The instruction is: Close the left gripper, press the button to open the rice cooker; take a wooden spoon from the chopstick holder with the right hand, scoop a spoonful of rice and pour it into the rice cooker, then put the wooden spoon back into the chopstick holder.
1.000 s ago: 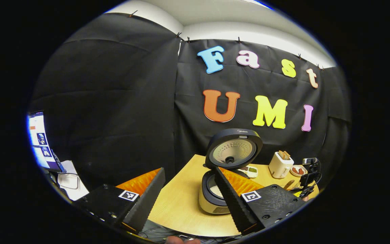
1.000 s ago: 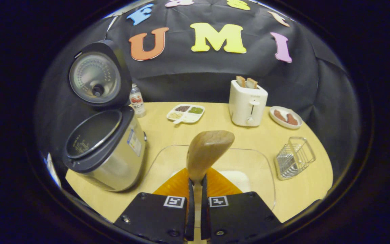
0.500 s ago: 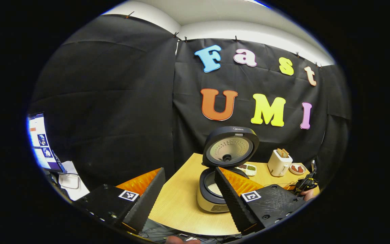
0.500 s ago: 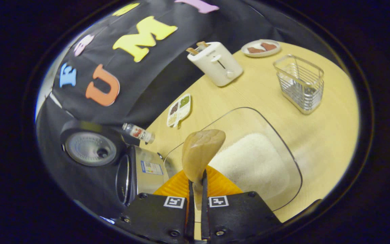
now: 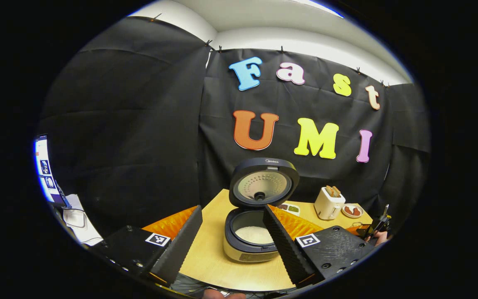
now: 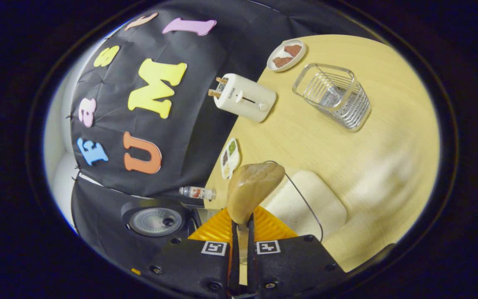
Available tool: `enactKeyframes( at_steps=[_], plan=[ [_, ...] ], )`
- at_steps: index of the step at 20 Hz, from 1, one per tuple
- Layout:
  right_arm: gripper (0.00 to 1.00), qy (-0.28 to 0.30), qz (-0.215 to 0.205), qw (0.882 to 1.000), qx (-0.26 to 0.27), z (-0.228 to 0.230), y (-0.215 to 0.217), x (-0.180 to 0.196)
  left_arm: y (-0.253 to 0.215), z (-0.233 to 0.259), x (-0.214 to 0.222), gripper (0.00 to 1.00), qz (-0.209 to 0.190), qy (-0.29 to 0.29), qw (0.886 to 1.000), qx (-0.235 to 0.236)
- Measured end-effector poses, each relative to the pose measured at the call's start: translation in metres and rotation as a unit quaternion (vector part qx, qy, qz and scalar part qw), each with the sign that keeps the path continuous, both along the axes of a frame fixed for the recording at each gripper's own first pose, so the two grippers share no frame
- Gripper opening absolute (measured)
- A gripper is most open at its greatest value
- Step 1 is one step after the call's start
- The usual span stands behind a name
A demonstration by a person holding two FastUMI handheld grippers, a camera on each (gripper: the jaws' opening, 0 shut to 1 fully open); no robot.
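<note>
The rice cooker (image 5: 250, 245) stands open on the wooden table, lid (image 5: 263, 182) raised, white rice in its pot. My left gripper (image 5: 232, 222) hangs open in front of it, holding nothing. In the right gripper view my right gripper (image 6: 241, 226) is shut on the handle of the wooden spoon (image 6: 252, 190), whose bowl sticks out ahead. The view is rolled steeply to one side. Just beyond the spoon lies a clear tray of white rice (image 6: 309, 204). The wire chopstick holder (image 6: 333, 96) stands farther off on the table. The cooker's lid (image 6: 155, 221) shows at lower left.
A white toaster (image 6: 244, 98) with bread, a plate of food (image 6: 285, 55), a divided dish (image 6: 230, 153) and a small bottle (image 6: 197, 192) sit along the table's back. A monitor (image 5: 47, 174) stands at far left. The other gripper and a hand (image 5: 378, 232) show at the table's right edge.
My right gripper has rolled far to one side with the spoon, over the rice tray. The left gripper has drifted, bringing the cooker's pot more fully into sight between its fingers.
</note>
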State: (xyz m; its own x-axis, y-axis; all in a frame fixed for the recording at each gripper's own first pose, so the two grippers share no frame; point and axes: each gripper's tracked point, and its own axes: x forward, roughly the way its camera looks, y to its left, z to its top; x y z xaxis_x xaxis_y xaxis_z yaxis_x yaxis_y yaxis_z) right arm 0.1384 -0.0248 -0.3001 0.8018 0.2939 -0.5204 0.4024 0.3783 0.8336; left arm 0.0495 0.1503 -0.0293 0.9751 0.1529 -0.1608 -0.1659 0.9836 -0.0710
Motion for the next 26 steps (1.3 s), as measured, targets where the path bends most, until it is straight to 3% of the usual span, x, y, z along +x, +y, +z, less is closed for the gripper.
enactKeyframes(
  at_steps=[5,11,20,23,26],
  plan=[
    [0.12,-0.054,0.018,0.998,0.0,0.077,0.02,0.018,-0.004,0.005,-0.014,0.95,-0.001,-0.016,1.0,0.015],
    [0.12,-0.106,0.091,0.99,0.002,0.139,0.108,0.063,0.004,-0.002,-0.039,0.94,0.011,-0.014,1.0,0.007],
    [0.12,-0.093,0.192,0.975,-0.062,0.11,0.225,0.1,0.017,0.0,-0.057,0.95,0.045,-0.019,0.999,-0.001],
    [0.12,-0.09,0.219,0.963,-0.126,0.094,0.24,0.102,0.016,-0.01,-0.061,0.95,0.041,-0.013,0.999,0.009],
    [0.12,-0.105,0.235,0.944,-0.206,0.089,0.245,0.105,0.013,-0.004,-0.06,0.94,0.041,-0.012,0.999,0.011]
  ],
)
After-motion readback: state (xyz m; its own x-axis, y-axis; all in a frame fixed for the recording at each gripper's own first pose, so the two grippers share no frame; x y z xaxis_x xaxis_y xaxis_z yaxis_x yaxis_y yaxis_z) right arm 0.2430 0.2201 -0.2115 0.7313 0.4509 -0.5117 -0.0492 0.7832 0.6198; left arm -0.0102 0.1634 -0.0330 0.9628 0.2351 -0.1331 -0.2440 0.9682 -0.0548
